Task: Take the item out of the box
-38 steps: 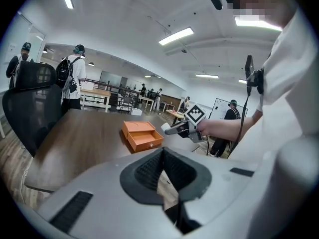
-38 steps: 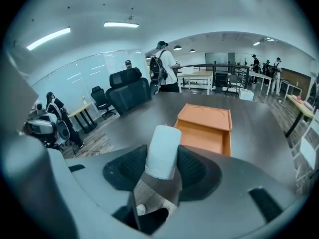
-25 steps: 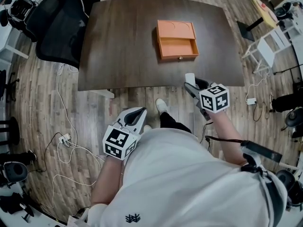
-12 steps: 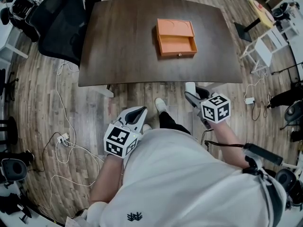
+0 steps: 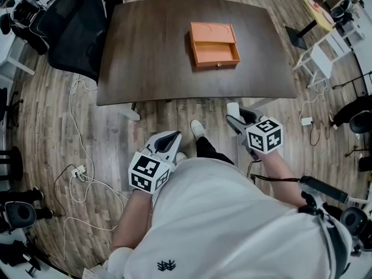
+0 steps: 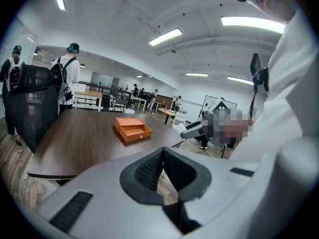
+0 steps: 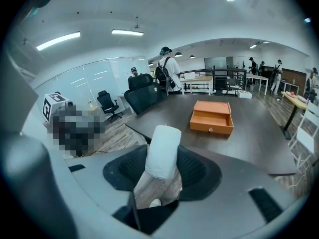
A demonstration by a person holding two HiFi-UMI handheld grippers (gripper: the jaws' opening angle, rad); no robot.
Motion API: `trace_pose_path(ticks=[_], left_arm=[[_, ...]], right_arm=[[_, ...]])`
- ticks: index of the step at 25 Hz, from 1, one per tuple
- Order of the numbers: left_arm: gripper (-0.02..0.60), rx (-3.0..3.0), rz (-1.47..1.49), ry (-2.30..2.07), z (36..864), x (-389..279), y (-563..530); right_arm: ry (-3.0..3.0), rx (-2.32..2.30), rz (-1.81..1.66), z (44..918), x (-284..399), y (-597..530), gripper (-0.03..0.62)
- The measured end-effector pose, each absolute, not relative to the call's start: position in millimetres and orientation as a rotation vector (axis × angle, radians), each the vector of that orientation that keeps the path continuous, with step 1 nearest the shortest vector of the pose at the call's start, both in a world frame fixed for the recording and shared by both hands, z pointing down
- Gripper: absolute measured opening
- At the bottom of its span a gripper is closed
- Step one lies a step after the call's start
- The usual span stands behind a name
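**Item clear of box: drop hazard**

The right hand-held gripper (image 7: 162,169) clamps the white cylinder (image 7: 162,151). The cylinder is outside the orange box (image 5: 214,44), off the bench (image 5: 151,63) and above the floor (image 5: 174,112). Much of it projects beyond the jaws, so a slackened grip or a sharp swing could tip it out. The left hand-held gripper (image 6: 163,169) is closed and empty.

Count: one cylinder, one box, one bench, two hand-held grippers.

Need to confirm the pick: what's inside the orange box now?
The orange box has its drawer pulled out, showing only bare orange floor. The part under its top is covered. The white roll sits in the right gripper.
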State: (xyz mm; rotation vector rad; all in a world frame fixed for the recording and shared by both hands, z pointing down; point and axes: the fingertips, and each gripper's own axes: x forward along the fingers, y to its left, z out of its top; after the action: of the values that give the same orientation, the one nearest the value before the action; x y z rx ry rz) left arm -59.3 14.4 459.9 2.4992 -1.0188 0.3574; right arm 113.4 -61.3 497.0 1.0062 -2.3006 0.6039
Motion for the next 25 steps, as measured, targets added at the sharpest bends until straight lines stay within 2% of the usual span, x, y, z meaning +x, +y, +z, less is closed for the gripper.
trace_pose_path(ticks=[25], left_arm=[[0.011,2.491,0.348,-1.021,458.5,-60.0,23.3]], right_arm=[[-2.316,0.982,0.589,496.7,106.4,-54.1,0.184]])
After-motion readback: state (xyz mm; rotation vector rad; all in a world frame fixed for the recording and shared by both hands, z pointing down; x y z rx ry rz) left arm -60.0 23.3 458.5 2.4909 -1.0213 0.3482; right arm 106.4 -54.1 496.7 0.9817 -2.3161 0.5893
